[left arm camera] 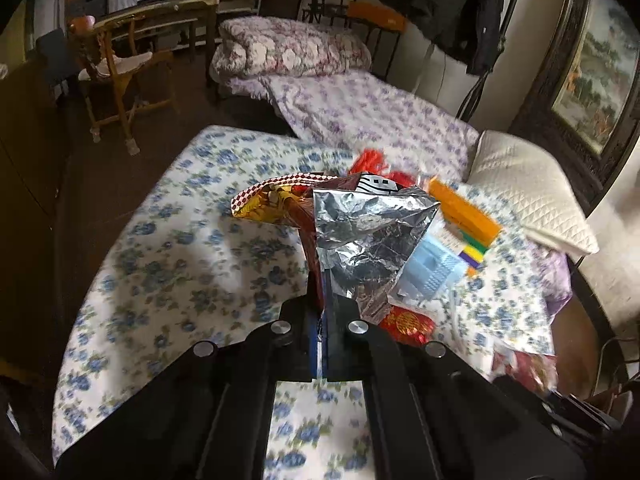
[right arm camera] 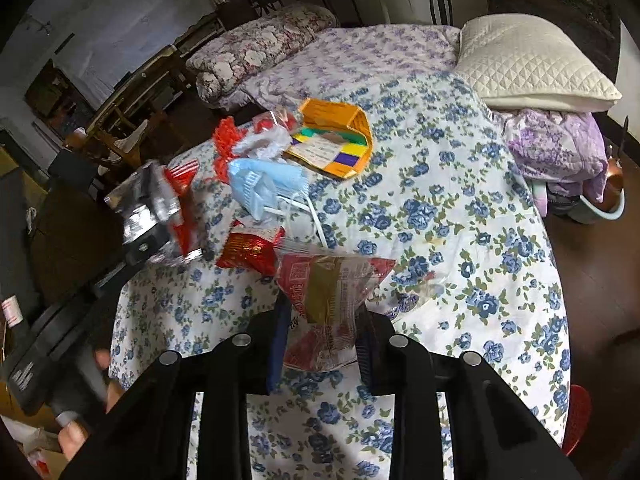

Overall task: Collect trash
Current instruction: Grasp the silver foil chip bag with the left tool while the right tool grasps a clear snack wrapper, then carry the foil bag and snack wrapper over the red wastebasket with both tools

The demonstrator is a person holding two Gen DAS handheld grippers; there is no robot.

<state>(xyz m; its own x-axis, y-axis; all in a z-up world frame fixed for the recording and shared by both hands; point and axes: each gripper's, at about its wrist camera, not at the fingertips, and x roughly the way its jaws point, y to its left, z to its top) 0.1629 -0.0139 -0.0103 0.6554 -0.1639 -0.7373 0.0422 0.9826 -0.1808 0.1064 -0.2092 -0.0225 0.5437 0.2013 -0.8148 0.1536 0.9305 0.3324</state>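
The left gripper (left arm camera: 322, 280) points steeply down over the bed, its jaws clamped together on the lower edge of a crumpled foil wrapper (left arm camera: 368, 236). The wrapper stands up from the jaws, silver side out, with a red-and-white checked, yellow-printed face folding away to the left. In the right wrist view the same gripper (right arm camera: 160, 236) shows at the left edge with the foil wrapper (right arm camera: 144, 200) raised off the sheet, and fingers (right arm camera: 74, 438) of the person's hand show in the lower left corner.

The right gripper (right arm camera: 320, 324) also tilts steeply down, its jaws partly closed on a clear plastic packet (right arm camera: 328, 300) printed in red with a brownish panel; the packet bulges above the pads.

The remaining litter lies in a loose cluster on the blue-flowered sheet (right arm camera: 460, 240): a light blue face mask (right arm camera: 264, 184) with white straps, a shiny red wrapper (right arm camera: 250, 250), a red net scrap (right arm camera: 226, 142), and an opened orange carton (right arm camera: 340, 136) with green, yellow and purple patches. A white quilted pillow (right arm camera: 532, 64) rests beyond.
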